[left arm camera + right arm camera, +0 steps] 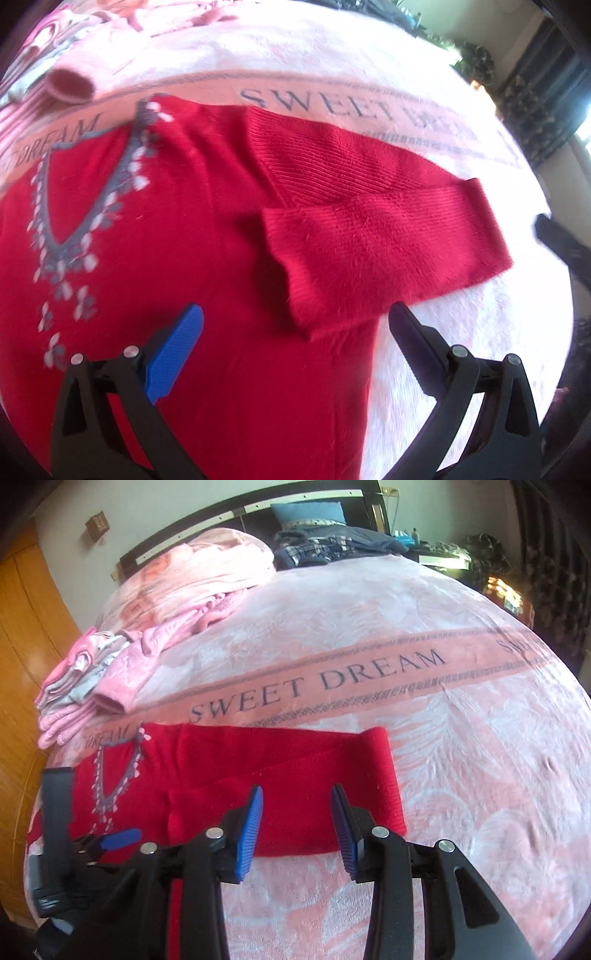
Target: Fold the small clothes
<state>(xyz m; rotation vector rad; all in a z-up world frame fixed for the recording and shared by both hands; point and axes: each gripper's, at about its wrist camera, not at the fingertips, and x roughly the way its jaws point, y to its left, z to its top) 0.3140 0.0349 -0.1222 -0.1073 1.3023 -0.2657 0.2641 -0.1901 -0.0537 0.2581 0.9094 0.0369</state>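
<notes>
At the far left of the bed a pile of pink and grey clothes [74, 686] sits on the pink blanket [461, 738], which carries a band printed with the words SWEET DREAM [317, 686]. Just below that band the red sweater [207, 771] lies flat, its neckline trimmed with a grey and white pattern [85, 206] toward the left. The left gripper [295, 332] hangs over the body of the sweater with its jaws spread wide and nothing between them; its blue pad [177, 354] is above the red cloth, while its other finger [413, 343] is over the sweater's edge where the blanket begins. Between those fingers the cuff of the sleeve [373, 236] shows, the sleeve being folded back across itself so that the cuff lies on the body of the sweater. Further right, the right gripper [297, 814] hovers at the lower edge of the folded sleeve, its two blue-padded fingers [251, 834] parted by a moderate gap and gripping nothing. The fold of the sleeve ends to the right of that gripper, and beyond it is bare blanket. At the head of the bed lie a pink folded blanket [207, 568] and, to its right, a heap of dark blue clothes [332, 546].
</notes>
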